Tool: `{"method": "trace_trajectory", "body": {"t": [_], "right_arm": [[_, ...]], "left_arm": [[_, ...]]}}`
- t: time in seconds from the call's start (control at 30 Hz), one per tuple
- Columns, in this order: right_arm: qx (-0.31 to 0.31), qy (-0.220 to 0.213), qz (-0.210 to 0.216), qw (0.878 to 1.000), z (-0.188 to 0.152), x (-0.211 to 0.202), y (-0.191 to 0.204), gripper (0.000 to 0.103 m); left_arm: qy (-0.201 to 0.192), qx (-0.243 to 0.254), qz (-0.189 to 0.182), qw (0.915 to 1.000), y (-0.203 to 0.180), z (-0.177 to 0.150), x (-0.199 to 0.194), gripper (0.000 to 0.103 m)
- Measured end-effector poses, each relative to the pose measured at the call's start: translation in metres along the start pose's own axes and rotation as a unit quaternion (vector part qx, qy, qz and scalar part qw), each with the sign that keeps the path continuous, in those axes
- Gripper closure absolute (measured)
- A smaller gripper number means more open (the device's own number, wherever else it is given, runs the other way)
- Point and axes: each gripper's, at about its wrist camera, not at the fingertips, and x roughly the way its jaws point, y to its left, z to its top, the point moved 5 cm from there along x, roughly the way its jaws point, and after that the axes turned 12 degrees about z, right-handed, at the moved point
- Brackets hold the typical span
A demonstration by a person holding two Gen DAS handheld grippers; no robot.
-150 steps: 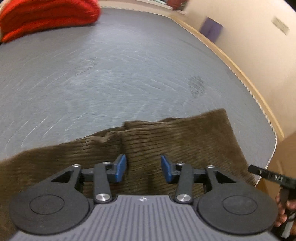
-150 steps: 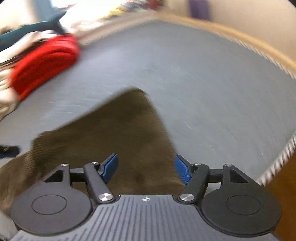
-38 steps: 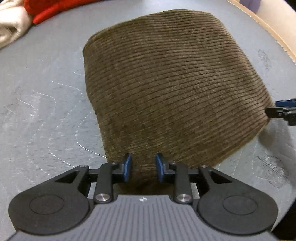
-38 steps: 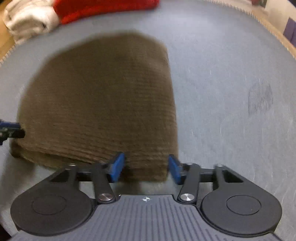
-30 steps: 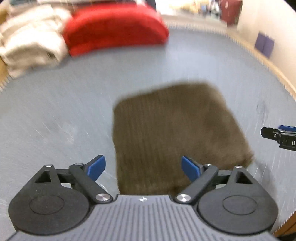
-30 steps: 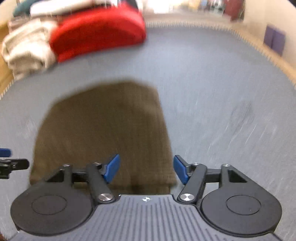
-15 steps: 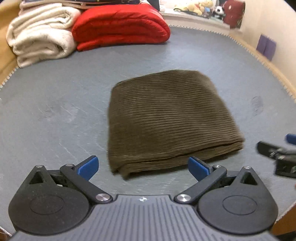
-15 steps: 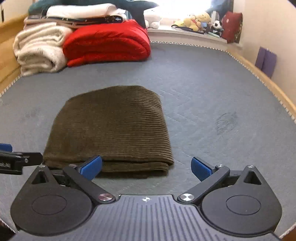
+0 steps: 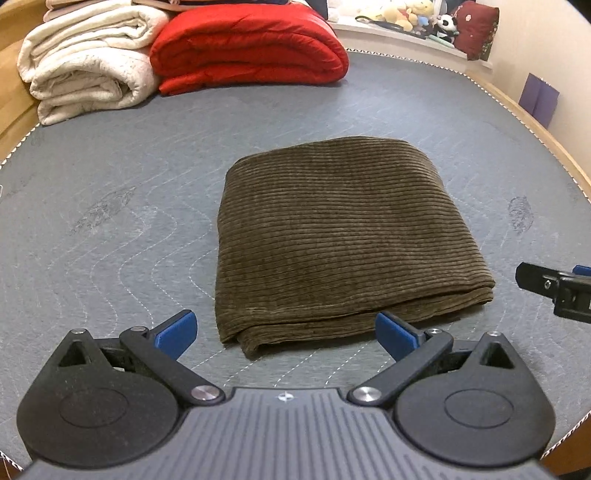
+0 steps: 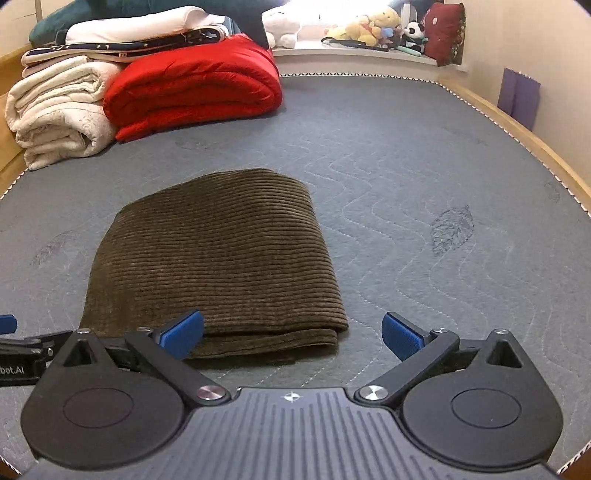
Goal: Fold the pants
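Observation:
The brown corduroy pants (image 9: 340, 236) lie folded into a neat rectangle on the grey quilted mattress (image 9: 110, 229); they also show in the right wrist view (image 10: 218, 266). My left gripper (image 9: 284, 334) is open and empty, held back from the near folded edge. My right gripper (image 10: 291, 334) is open and empty, just short of the pants' near right corner. The tip of the right gripper shows at the right edge of the left wrist view (image 9: 554, 286), apart from the pants. The left gripper's tip shows at the left edge of the right wrist view (image 10: 22, 350).
A folded red quilt (image 9: 247, 48) and cream blankets (image 9: 85, 70) are stacked at the far end of the mattress. A wooden bed frame (image 10: 517, 136) runs along the right side. Plush toys (image 10: 380, 26) sit on a far ledge.
Both grippers let go of the pants' near edge, opened wide and drew back. The pants now lie still, folded on the mattress.

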Motion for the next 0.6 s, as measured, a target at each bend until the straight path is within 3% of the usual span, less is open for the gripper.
{"method": "trace_trajectory", "body": {"t": [0.6], "right_arm": [[-0.029,-0.001,-0.006,1.0,-0.001,0.004,0.012,0.001]], "left_arm": [[-0.004,-0.002,-0.005,1.0,0.0,0.001,0.0,0.0]]}}
